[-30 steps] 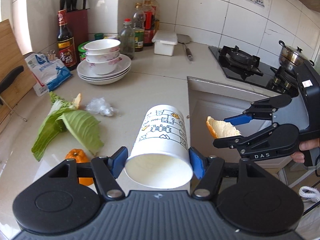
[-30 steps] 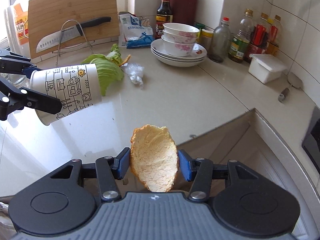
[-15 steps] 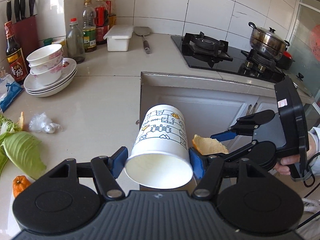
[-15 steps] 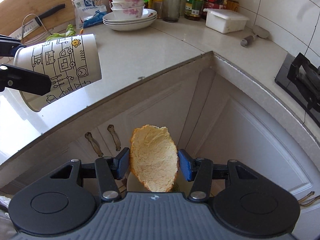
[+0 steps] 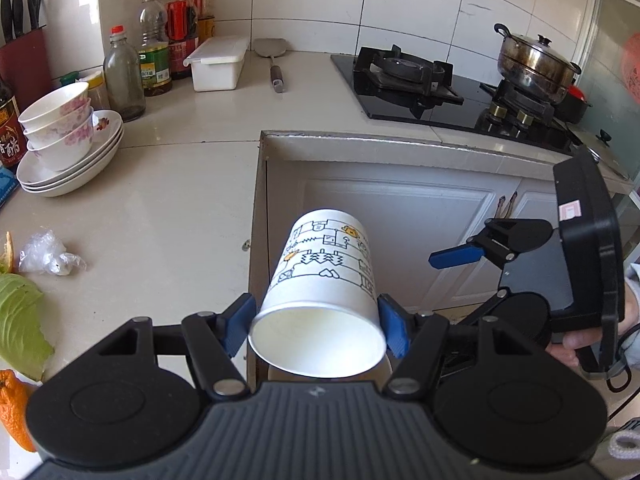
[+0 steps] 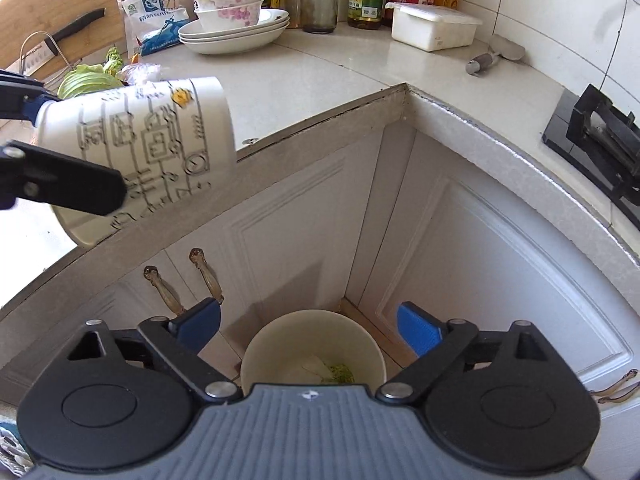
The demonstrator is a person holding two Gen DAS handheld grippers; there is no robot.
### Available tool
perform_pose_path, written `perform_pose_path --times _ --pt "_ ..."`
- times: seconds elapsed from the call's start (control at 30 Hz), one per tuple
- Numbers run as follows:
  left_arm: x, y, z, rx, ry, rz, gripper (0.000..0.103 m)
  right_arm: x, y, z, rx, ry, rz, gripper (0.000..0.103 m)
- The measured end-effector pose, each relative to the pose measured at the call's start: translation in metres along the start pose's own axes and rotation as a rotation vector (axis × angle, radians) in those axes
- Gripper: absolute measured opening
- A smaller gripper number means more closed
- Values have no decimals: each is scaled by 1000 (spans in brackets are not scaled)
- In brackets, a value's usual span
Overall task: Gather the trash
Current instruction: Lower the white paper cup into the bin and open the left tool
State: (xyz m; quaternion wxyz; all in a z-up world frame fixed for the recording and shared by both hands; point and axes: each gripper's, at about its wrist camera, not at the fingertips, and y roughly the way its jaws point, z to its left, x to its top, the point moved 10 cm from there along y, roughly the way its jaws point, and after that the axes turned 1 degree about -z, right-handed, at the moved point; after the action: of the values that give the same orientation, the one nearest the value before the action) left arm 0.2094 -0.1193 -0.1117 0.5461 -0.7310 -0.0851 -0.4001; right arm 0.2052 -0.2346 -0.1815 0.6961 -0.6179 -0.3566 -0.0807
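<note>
Gone from the right gripper is the piece of peel that was clamped there half a second ago: its jaws have just been opening, nothing is seen between them now, and they stand wide above the bin on the floor in the inner corner of the cabinets. The peel itself cannot be made out; only pale and green scraps are seen at the bottom of the bin.

Both views have been carried from the countertop out past its front edge. On the left part of that countertop, more trash is left: a crumpled bit of plastic, cabbage leaves and an orange near the front edge.

The paper cup is held in the left gripper, clamped near its rim with the mouth turned toward the camera and the base pointing forward and down. It hangs just off the countertop's edge, and in the right wrist view it is seen up and to the left of the bin, not yet over it.

For the step in hand, the cup should be brought over the middle of the bin's mouth before it is let go. As it is light, it is best lowered close to the rim, so that it is not bounced off the wall. The right gripper is best drawn aside first, so that the way is kept clear.
</note>
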Motion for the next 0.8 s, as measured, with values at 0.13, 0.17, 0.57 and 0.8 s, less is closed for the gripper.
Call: perform_pose_path --times 0.13,0.17,0.57,0.8 --pt "-3 13 -7 -13 11 20 66 -6 -12 -10 -31 21 -2 102" --pt "-3 17 -10 -13 16 24 66 -8 -16 -14 -41 31 -6 102" --pt "-19 70 -46 -65 85 108 67 -40 -66 -38 -155 144 -36 103" --pt "-18 88 -48 -43 95 103 87 -53 -81 -49 -195 197 -38 103"
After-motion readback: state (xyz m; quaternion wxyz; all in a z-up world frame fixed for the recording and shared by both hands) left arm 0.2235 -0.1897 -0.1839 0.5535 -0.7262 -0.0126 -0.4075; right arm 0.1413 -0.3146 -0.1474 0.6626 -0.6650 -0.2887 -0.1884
